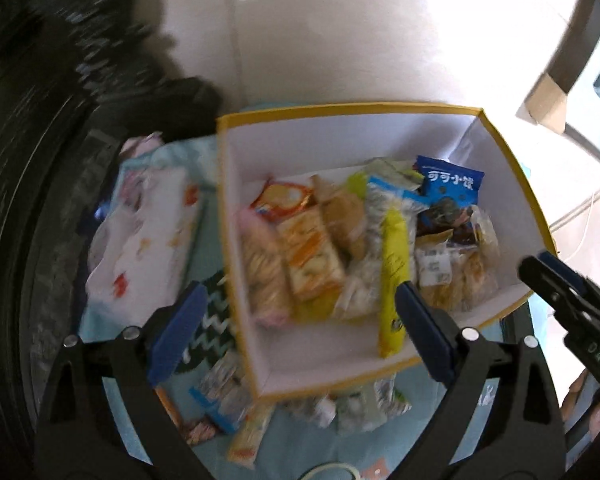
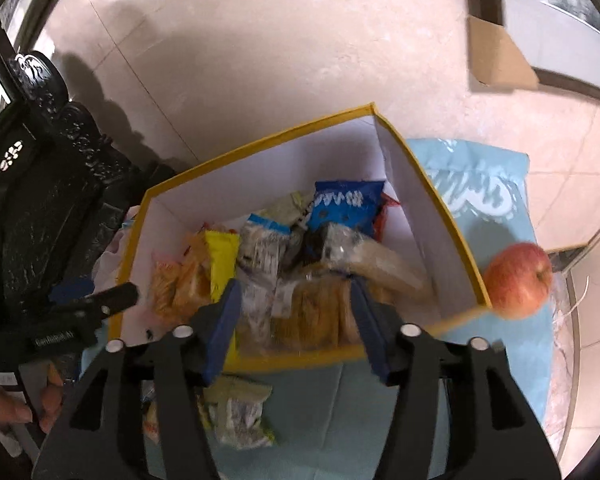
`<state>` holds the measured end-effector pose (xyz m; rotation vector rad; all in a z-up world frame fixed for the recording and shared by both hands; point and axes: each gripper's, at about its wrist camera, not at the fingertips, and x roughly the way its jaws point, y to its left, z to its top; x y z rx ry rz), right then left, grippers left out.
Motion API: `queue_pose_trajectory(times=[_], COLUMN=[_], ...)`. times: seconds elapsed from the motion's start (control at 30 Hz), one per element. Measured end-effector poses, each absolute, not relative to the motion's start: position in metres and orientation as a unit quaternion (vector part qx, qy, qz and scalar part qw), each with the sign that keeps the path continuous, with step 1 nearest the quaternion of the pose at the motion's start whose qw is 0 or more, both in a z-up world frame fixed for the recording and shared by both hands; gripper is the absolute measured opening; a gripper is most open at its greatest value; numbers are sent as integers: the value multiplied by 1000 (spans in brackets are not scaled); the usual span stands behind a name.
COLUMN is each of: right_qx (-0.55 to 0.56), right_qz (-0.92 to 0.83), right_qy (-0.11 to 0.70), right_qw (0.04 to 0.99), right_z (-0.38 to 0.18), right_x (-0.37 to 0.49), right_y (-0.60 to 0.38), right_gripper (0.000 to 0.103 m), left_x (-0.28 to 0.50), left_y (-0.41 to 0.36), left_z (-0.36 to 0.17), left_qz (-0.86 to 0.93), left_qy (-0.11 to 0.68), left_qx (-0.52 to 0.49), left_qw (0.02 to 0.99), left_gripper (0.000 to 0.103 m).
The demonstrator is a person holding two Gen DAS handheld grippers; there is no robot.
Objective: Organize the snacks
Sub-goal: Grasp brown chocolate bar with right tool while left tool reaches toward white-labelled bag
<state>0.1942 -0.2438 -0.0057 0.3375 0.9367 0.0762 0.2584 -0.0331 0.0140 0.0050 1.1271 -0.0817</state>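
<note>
Yellow-rimmed box on the blue cloth is already mostly filled with snack packets. Loose packets remain on the cloth by its near wall. Left gripper spread wide, empty; right gripper parted, pinching nothing.

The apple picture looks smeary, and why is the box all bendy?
Right wrist view: the apple and the yellow-rimmed box edge nearby are smeared by motion blur; the fisheye lens bows straight edges and darkens the corners. Left wrist view: the snack packets are blurred too, and the box bulges the same way.
</note>
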Motion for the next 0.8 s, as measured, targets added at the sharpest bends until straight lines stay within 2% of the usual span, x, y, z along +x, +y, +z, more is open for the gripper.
queue_pose_trajectory(times=[0.3, 0.57, 0.8], right_qx=[182, 161, 147], right_qz=[49, 86, 115], right_qy=[431, 503, 531], right_qw=[882, 845, 827], right_z=[-9, -57, -70], right_x=[127, 97, 89], right_y=[-237, -199, -176], right_gripper=[65, 66, 66], left_x=[175, 124, 119], left_y=[57, 102, 129], left_z=[4, -49, -74], left_qz=[47, 97, 130], left_qy=[521, 559, 569], left_qx=[-21, -9, -46], left_qw=[852, 823, 810], left_gripper=[97, 97, 97])
